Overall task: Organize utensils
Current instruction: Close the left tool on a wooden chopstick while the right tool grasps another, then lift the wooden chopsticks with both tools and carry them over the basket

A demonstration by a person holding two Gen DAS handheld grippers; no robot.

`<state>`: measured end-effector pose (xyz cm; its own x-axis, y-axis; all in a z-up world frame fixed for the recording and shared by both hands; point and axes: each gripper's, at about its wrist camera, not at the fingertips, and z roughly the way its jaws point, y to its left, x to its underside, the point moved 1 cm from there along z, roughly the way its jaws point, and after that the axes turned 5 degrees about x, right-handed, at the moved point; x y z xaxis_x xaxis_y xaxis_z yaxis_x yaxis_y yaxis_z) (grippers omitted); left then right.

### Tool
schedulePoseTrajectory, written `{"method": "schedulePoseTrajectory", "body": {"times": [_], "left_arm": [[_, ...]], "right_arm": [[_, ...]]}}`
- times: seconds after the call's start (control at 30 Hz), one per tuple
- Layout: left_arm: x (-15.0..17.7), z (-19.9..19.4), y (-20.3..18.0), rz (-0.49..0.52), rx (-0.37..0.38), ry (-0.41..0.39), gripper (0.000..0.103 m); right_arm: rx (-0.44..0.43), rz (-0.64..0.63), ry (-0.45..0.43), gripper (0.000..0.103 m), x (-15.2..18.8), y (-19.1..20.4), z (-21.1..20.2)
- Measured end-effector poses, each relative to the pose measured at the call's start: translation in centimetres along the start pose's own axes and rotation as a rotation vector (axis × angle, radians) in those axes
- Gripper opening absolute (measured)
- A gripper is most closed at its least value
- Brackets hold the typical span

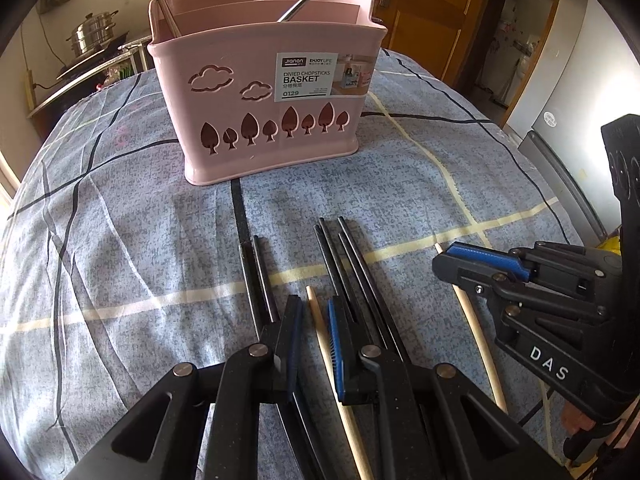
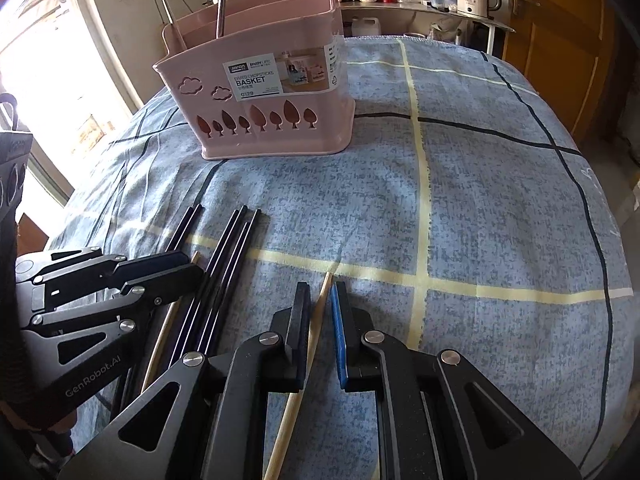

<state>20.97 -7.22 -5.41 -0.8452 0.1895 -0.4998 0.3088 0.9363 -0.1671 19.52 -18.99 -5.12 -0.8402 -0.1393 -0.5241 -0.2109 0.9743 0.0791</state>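
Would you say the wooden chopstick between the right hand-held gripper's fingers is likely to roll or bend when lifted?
The wooden chopstick looks round, so probably rolls if released. It looks thin and rigid, so it likely stays straight, but may pivot.

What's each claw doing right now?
Left claw: closed on a light wooden chopstick.
Right claw: closed on the other wooden chopstick.
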Motion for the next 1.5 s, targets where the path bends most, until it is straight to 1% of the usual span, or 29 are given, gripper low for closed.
{"method": "schedulePoseTrajectory", "body": {"times": [0.07,0.13,0.23,0.37,0.5,0.7,0.83,0.93,1.07,1.23,1.5], "left_arm": [[0.1,-0.2,0.0,-0.009,-0.001,-0.003,0.009],[-0.1,-0.2,0.4,-0.035,0.018,-0.003,0.007],[-0.3,-0.5,1.1,-0.071,0.043,-0.004,0.007],[-0.8,-1.6,1.4,-0.084,0.065,-0.027,0.006],[-1.6,-3.6,1.5,-0.084,0.083,-0.065,0.006],[-3.8,-7.7,1.4,-0.055,0.101,-0.145,0.005],[-5.5,-10.4,1.4,-0.033,0.102,-0.207,0.004],[-6.6,-12.0,1.5,-0.019,0.100,-0.239,0.004],[-7.4,-13.8,1.5,-0.012,0.103,-0.286,0.004],[-7.8,-15.2,1.5,-0.008,0.106,-0.324,0.004],[-6.6,-15.8,1.4,-0.012,0.119,-0.322,0.004]], "right_arm": [[0.008,-0.005,-0.001,0.007,0.0,0.0,0.0],[0.006,-0.001,-0.001,0.007,0.1,0.0,-0.1],[-0.002,0.005,-0.009,0.007,-0.1,-0.1,-0.4],[-0.008,0.008,-0.038,0.006,-0.6,-0.3,-1.6],[-0.011,0.008,-0.073,0.006,-1.5,-0.5,-3.0],[-0.015,0.006,-0.143,0.005,-3.2,-0.6,-5.7],[-0.010,0.006,-0.204,0.005,-4.4,-0.6,-7.9],[-0.005,0.006,-0.248,0.005,-5.1,-0.6,-9.4],[-0.005,0.010,-0.312,0.005,-6.1,-0.5,-11.6],[-0.001,0.013,-0.366,0.005,-6.8,-0.6,-13.3],[-0.001,0.006,-0.372,0.005,-5.6,-0.5,-14.0]]}}
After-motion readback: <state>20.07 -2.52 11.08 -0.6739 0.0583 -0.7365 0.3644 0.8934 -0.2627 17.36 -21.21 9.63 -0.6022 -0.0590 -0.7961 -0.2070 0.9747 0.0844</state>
